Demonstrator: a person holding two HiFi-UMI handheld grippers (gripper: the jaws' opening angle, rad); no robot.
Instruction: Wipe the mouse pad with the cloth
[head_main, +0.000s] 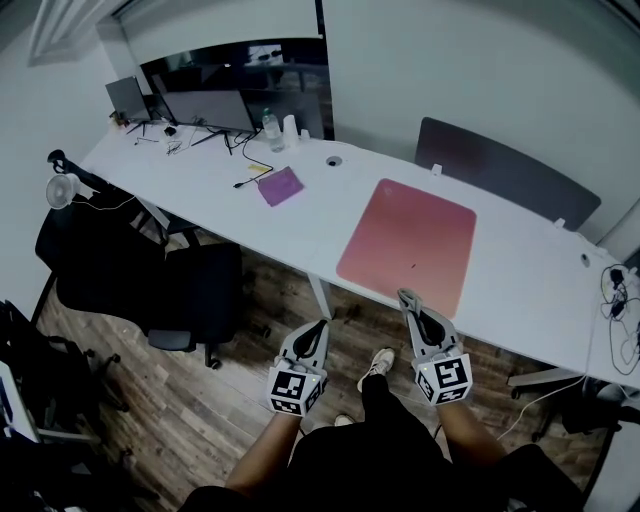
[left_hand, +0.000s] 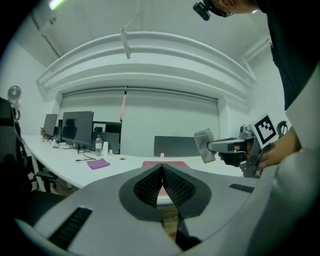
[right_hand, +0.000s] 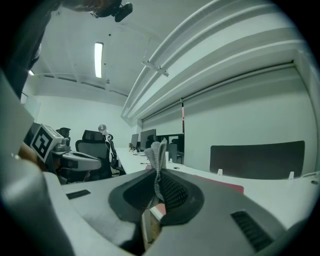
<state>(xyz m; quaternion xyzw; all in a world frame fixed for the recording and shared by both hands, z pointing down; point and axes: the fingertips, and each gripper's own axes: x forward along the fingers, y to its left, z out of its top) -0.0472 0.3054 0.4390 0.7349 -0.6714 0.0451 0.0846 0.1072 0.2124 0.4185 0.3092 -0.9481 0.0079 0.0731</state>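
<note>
A pink mouse pad (head_main: 408, 245) lies flat on the white desk (head_main: 520, 290), near its front edge; it shows as a thin pink strip (left_hand: 150, 163) in the left gripper view. My right gripper (head_main: 407, 296) hovers at the pad's near edge, shut on a small grey cloth (right_hand: 159, 150). That cloth (left_hand: 204, 146) sticks out of its tip. My left gripper (head_main: 321, 324) is held lower left of the pad, over the wooden floor and off the desk. Its jaws are shut with nothing between them.
A purple cloth (head_main: 280, 186) lies on the desk left of the pad, beside a cable. Monitors (head_main: 205, 108) and a bottle (head_main: 270, 128) stand at the far left. A black office chair (head_main: 150, 270) is on the left and cables (head_main: 620, 290) at the right end.
</note>
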